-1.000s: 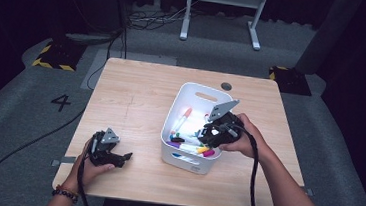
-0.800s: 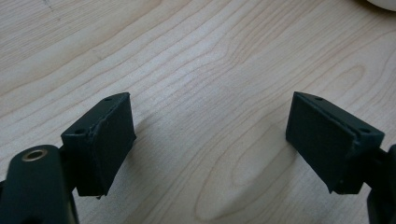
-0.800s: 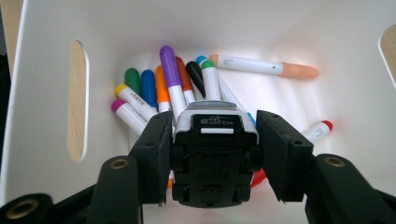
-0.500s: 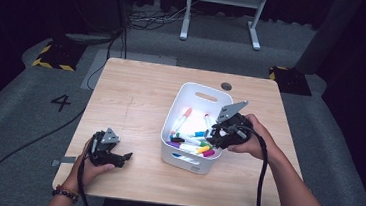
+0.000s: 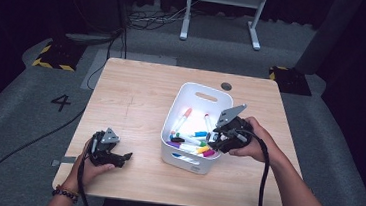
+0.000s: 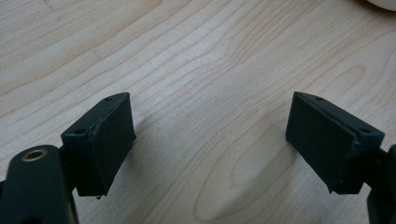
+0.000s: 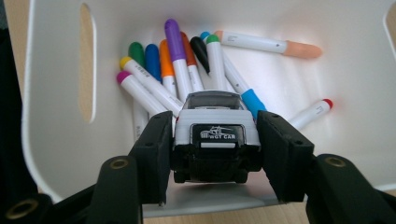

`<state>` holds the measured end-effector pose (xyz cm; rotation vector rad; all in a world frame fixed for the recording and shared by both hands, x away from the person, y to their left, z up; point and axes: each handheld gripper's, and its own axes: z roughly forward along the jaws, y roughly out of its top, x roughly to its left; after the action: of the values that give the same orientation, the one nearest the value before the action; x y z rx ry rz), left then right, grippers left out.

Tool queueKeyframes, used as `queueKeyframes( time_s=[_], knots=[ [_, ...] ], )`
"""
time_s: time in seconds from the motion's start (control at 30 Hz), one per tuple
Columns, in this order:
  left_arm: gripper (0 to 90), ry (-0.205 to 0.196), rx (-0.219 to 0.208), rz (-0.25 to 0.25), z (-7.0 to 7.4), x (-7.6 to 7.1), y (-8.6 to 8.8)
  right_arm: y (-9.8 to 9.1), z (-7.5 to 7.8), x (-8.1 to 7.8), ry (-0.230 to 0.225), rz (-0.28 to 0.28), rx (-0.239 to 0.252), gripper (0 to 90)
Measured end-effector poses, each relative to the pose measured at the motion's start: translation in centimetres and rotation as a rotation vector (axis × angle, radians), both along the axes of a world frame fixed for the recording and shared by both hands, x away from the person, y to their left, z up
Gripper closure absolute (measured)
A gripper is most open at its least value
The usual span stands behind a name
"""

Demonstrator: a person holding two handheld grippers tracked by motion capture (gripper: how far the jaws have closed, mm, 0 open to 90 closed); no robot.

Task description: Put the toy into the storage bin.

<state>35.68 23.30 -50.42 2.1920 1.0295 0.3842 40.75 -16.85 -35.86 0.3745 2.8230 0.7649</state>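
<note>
**High view: toy car held over bin of markers**

High view, from above the person's side of the table: the right gripper hangs over the near right corner of a white bin that stands on a wooden table. The right hand grasps the tool from the bin's right side, its cable looping down along the forearm.

In the right gripper view, the two black jaws are clamped on the sides of a small white-and-black toy car, its rear end facing the camera with white lettering on the back panel. The car sits above the bin's floor, where a heap of markers lies: caps in purple, orange, green, blue, yellow, pink and black fan out together, while a peach-capped marker lies apart near the far wall and a red-tipped one lies to the right.

The left gripper rests near the table's front left corner, well apart from the bin, in the left hand. In the left gripper view its jaws stand wide apart over bare wood grain, with nothing between them.
</note>
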Motion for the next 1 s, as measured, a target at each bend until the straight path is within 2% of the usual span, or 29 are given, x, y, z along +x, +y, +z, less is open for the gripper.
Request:
queueKeyframes(
  time_s=[0.07, 0.23, 0.4, 0.6, 0.77, 0.87, 1.0],
  knots=[
    [15.6, 0.000, 0.000, 0.000, 0.0, 0.0, 0.0, 0.3, -0.1, -0.2, 0.005, 0.029, -0.015, 48.3],
    [15.6, 0.000, 0.000, 0.000, 0.0, 0.0, 0.0, 0.6, -0.2, -0.6, -0.015, 0.028, -0.033, 48.2],
    [15.6, 0.000, -0.004, 0.002, 0.0, 0.0, 0.0, 0.4, -0.2, -1.0, -0.016, 0.034, -0.021, 47.1],
    [15.6, 0.000, 0.000, 0.000, 0.0, 0.0, 0.0, -0.1, 0.7, -1.3, -0.026, 0.007, 0.028, 45.3],
    [15.6, 0.000, 0.000, -0.001, 0.0, 0.0, 0.0, -0.3, 0.8, -1.1, -0.046, -0.006, 0.031, 44.4],
    [15.6, 0.000, 0.000, 0.000, 0.0, 0.0, 0.0, -0.3, 0.6, -0.9, -0.058, -0.025, 0.049, 44.3],
    [15.6, 0.000, 0.000, 0.000, 0.0, 0.0, 0.0, -0.3, 0.5, -0.5, -0.091, -0.034, 0.054, 43.6]
  ],
)
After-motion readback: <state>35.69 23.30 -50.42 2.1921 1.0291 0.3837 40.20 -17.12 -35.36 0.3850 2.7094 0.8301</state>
